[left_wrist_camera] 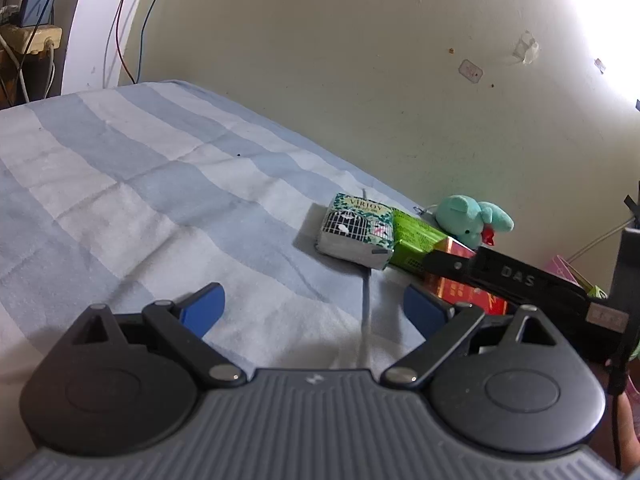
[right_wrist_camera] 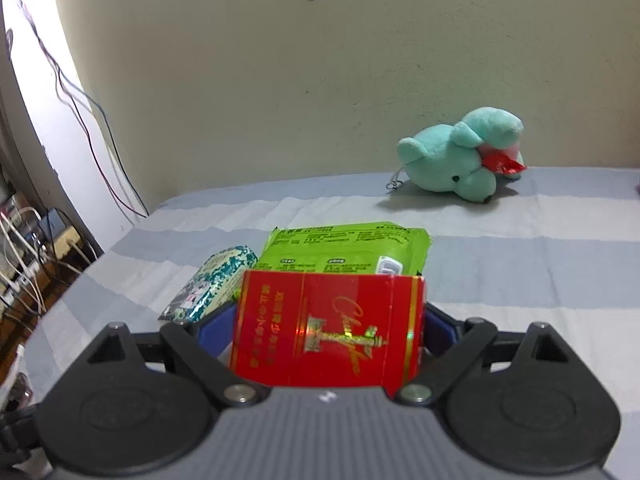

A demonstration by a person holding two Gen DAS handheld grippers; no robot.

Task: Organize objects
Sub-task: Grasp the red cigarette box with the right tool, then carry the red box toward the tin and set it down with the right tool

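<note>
My right gripper (right_wrist_camera: 326, 326) is shut on a red box with gold print (right_wrist_camera: 328, 328), held between its blue pads just in front of a green packet (right_wrist_camera: 348, 250) and a white-and-teal tissue pack (right_wrist_camera: 216, 280) on the striped bedsheet. A teal plush toy (right_wrist_camera: 464, 156) lies by the wall, further back right. In the left wrist view my left gripper (left_wrist_camera: 314, 310) is open and empty above the sheet; the tissue pack (left_wrist_camera: 354, 230), green packet (left_wrist_camera: 416, 242), red box (left_wrist_camera: 468, 292) and plush (left_wrist_camera: 472, 220) lie ahead to its right.
The striped blue-and-white sheet (left_wrist_camera: 140, 184) covers the bed, which ends at a cream wall (left_wrist_camera: 360, 60). Cables and a power strip (left_wrist_camera: 36, 40) hang past the bed's far left edge. The right gripper's black body (left_wrist_camera: 520, 284) crosses the left view's right side.
</note>
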